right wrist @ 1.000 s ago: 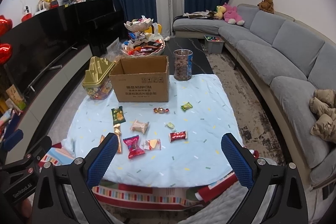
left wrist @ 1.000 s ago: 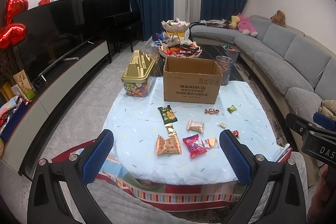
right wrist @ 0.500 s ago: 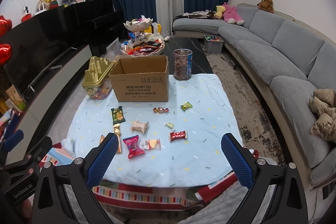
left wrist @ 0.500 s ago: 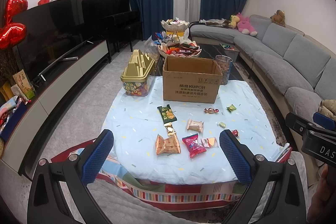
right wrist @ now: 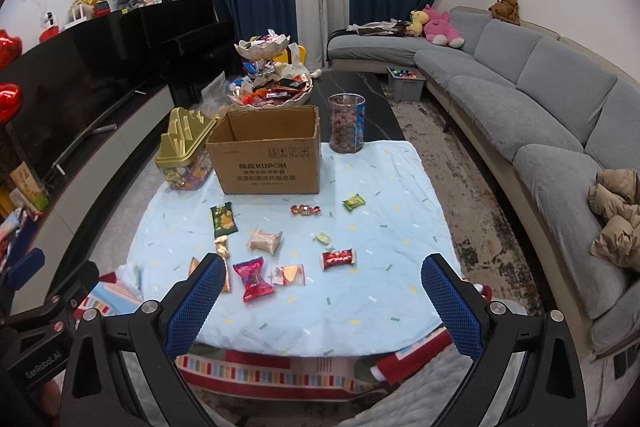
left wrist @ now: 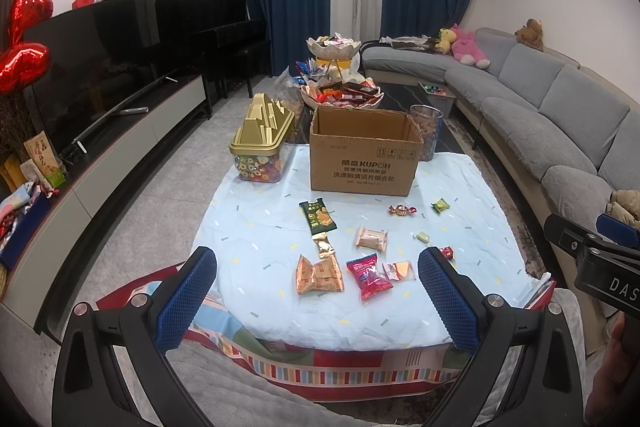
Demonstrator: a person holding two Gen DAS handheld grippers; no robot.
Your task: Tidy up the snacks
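Several wrapped snacks lie on a light blue cloth (left wrist: 256, 251): a green packet (left wrist: 317, 215), a copper packet (left wrist: 319, 275), a pink packet (left wrist: 368, 275) and a red candy (right wrist: 338, 259). An open cardboard box (left wrist: 362, 157) stands behind them; it also shows in the right wrist view (right wrist: 269, 158). My left gripper (left wrist: 318, 297) is open and empty, short of the near table edge. My right gripper (right wrist: 320, 301) is open and empty, also short of the edge.
A gold-lidded candy tub (left wrist: 262, 147) stands left of the box. A clear jar of round snacks (right wrist: 346, 123) stands at its right. Tiered snack bowls (left wrist: 340, 91) sit behind. A grey sofa (right wrist: 540, 107) runs along the right, a TV cabinet (left wrist: 100, 163) along the left.
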